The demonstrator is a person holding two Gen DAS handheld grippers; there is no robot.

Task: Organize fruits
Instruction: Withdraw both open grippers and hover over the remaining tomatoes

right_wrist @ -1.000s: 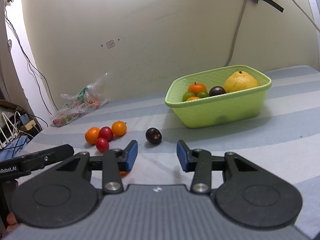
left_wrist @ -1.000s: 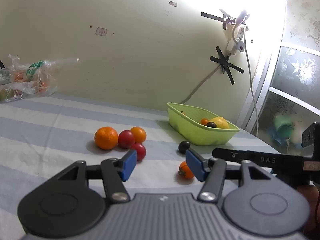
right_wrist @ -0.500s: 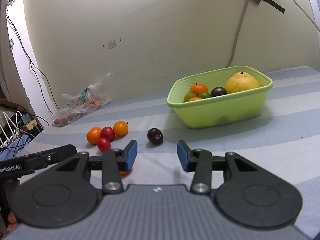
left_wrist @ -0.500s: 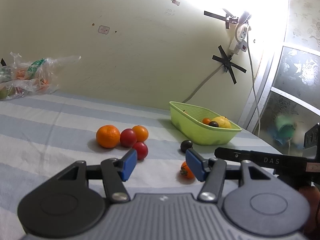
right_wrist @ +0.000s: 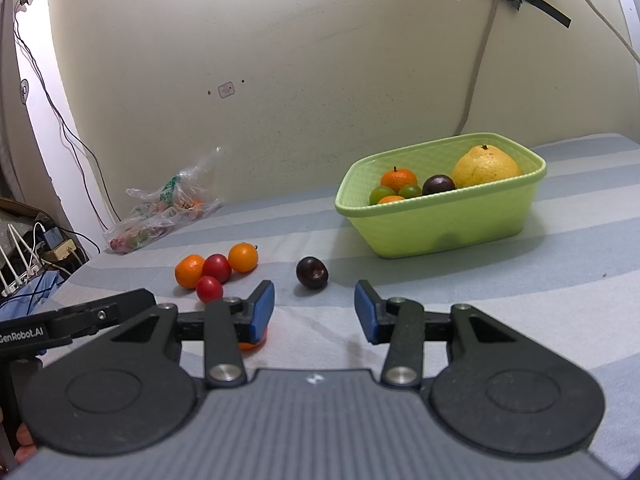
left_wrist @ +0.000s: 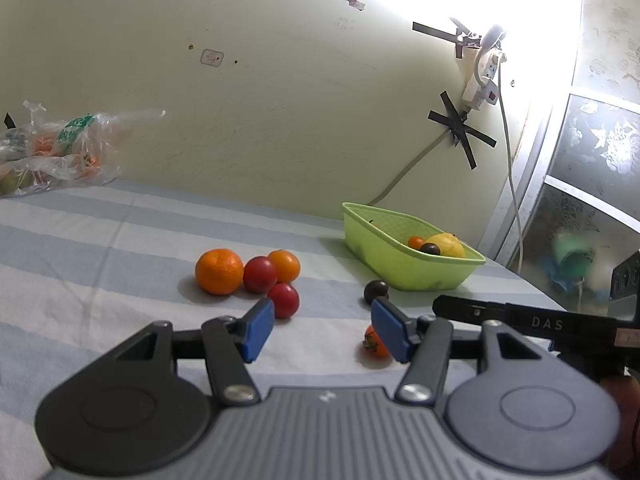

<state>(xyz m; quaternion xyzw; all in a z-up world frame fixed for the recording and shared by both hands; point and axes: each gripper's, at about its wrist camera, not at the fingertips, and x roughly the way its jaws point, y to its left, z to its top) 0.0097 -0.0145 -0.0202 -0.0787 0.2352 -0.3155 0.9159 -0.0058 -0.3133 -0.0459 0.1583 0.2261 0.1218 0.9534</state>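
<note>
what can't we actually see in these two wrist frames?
- Small orange fruit near the grippers: right wrist view, mostly behind a blue finger pad; half hidden in the left view too.
- Lime-green plastic basket: left view, near wall hides most contents.
- Clear plastic bag: left view, cut off by the edge, contents unclear.

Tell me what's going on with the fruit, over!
Left gripper open, empty. Right gripper open, empty. Dark plum and five more fruits loose on the cloth, outside the green basket. Nothing in the way.
</note>
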